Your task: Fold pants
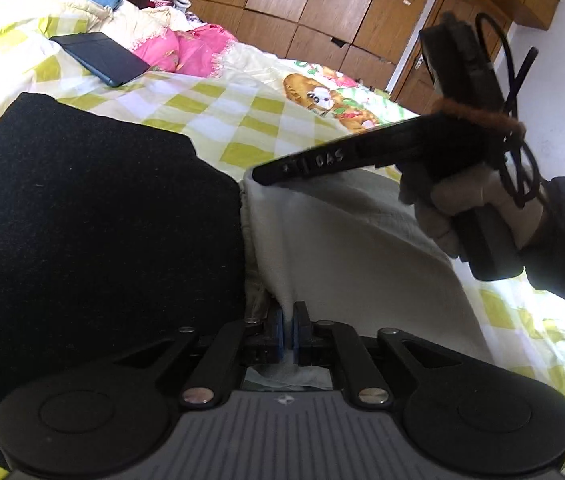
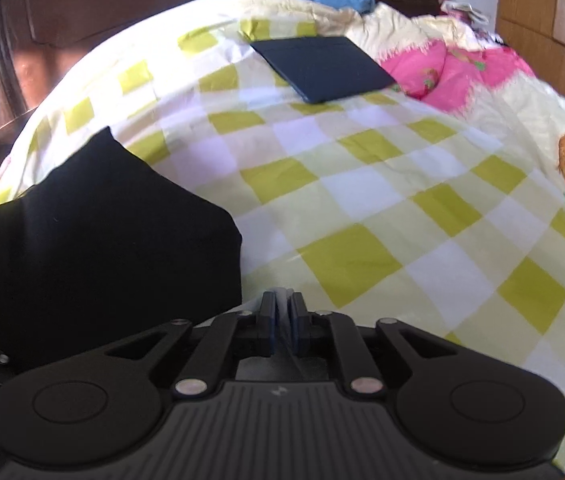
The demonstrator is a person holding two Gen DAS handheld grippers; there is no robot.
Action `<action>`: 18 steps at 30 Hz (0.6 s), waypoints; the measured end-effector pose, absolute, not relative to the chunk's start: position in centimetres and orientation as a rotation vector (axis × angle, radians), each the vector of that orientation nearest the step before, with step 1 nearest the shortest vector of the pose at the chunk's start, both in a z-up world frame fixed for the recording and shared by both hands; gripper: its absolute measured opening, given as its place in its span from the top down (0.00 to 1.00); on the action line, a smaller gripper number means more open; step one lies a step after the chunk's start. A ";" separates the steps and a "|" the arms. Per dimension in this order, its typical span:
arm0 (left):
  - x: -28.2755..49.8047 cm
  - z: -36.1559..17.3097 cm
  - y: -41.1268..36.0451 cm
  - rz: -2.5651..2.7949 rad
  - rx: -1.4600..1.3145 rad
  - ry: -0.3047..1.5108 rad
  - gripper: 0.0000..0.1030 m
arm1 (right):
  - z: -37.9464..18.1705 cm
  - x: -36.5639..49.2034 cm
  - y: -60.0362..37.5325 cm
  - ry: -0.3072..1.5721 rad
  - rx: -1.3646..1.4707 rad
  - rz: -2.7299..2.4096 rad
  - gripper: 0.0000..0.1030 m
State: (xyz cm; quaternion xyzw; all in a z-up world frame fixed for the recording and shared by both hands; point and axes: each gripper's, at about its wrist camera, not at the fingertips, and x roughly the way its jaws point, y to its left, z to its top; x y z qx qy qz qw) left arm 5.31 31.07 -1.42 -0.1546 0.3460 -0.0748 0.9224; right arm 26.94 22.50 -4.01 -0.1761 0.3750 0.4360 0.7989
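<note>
Raised lettering is seen on the long black body of the right claw (image 1: 260, 176) in the left wrist view; only "DAS" can be made out, the marks before it being unclear. A small pale logo is moulded on the ribbed grey housing of each tool, too small to be read. No containers are visible. The left claw (image 1: 289, 332) is seen with its blue-padded fingers (image 1: 279, 334) drawn nearly together, and a fold of cream-white cloth (image 1: 342, 240) is clamped between them; this cloth, taken to be the pants, spreads ahead and to the right of the left claw over the bed (image 1: 210, 108). The right claw's tip rests on the far upper corner of the same cloth, and it is held by a gloved hand (image 1: 478, 204) with a dark cable looped beside it. In the right wrist view the right claw (image 2: 282, 328) is nearly closed, with a thin pale edge of cloth caught between its pads. A black garment (image 1: 94, 216) lies just to the left of both claws, touching the cream cloth's edge. Farther ahead on the yellow-and-white checked bedcover lie a dark flat tablet case (image 2: 322, 68) and a pink bundle of bedding (image 2: 454, 76); a cartoon animal print (image 1: 322, 96) is seen ahead to the right, with wooden wardrobes (image 1: 322, 4) beyond.
</note>
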 end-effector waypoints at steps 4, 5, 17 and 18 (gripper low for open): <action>5.0 -0.8 31.4 -0.128 -0.317 0.719 0.70 | -2.3 28.6 20.1 0.810 -0.246 0.889 0.77; 4.6 -0.5 31.4 -0.115 -0.313 0.716 0.69 | -1.3 28.8 19.0 0.793 -0.217 0.864 0.76; 2.2 3.9 28.6 0.027 -0.090 0.597 0.64 | -0.9 23.7 2.0 0.927 0.100 0.622 0.62; 3.0 3.9 28.0 -0.006 -0.078 0.585 0.59 | -2.1 23.8 1.4 0.979 0.184 0.630 0.62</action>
